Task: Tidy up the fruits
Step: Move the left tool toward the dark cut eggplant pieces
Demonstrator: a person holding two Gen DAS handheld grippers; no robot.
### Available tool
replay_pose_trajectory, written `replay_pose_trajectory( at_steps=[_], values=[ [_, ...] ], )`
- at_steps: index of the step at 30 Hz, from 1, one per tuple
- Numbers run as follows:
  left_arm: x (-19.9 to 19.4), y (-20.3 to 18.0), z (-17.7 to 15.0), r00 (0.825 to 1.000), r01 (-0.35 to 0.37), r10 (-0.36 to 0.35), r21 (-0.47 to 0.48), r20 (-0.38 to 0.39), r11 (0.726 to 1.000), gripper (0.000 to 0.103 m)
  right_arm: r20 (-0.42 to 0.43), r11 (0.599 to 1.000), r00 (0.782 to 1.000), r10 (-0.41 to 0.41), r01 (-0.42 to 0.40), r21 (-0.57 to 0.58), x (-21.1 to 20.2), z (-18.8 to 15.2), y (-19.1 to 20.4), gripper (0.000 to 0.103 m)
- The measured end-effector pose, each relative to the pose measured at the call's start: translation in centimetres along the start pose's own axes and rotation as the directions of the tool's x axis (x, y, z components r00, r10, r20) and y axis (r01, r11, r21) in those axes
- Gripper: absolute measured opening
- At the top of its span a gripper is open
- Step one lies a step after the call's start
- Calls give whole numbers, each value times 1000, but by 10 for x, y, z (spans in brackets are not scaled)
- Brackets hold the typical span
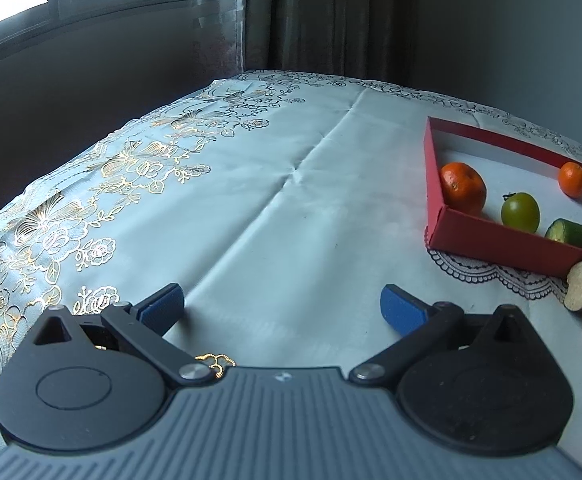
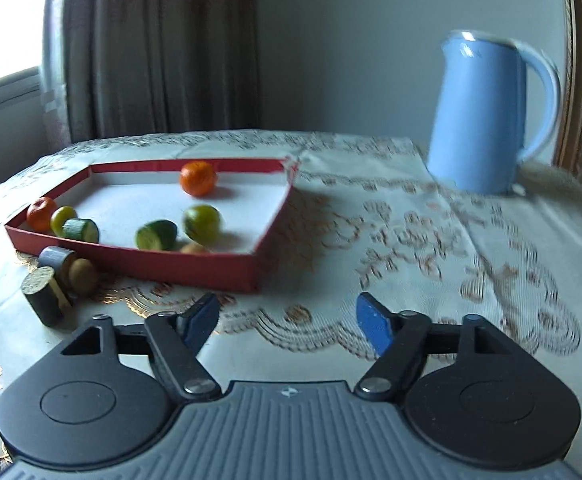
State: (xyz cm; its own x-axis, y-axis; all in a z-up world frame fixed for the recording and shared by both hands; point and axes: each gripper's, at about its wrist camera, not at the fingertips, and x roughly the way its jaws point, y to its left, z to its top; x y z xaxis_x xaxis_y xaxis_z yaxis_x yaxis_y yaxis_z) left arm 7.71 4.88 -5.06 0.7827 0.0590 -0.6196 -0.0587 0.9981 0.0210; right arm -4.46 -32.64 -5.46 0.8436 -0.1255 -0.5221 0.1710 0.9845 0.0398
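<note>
Blue-padded jaws of the right gripper (image 2: 287, 322) stand spread over the tablecloth (image 2: 371, 240), nothing between them; the left gripper (image 1: 283, 308) is spread and empty too. Oranges, green fruits and cucumber pieces sit in the red tray (image 2: 195, 270), while a kiwi (image 2: 84, 276) (beside two dark cut pieces) waits just outside its near wall. Likely between placements: next, reach left for the kiwi.

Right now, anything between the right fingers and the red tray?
Nothing: in the right wrist view only bare patterned tablecloth lies between the open right gripper and the red tray.
</note>
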Motion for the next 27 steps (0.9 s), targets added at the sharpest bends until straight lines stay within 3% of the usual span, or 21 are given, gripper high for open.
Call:
replay_pose_trajectory(
  at_steps=[9,14,21,27],
  values=[
    [-8,5,-2,998,36,-35,-17,42,999,103,-59,999,998,-3,6,43,10,-3,-6,78],
    [-13,-4,-4,1000,5,-6,12,23,1000,103,-80,997,997,2,4,74,14,-3,-11,78],
    [-33,-35,-8,995,96,-98,63,29,993,103,-82,997,997,10,-4,74,14,-3,-11,78],
    [-51,-65,-7,991,127,-132,113,37,985,103,-78,996,997,24,-17,84,14,-3,-12,78]
  ],
)
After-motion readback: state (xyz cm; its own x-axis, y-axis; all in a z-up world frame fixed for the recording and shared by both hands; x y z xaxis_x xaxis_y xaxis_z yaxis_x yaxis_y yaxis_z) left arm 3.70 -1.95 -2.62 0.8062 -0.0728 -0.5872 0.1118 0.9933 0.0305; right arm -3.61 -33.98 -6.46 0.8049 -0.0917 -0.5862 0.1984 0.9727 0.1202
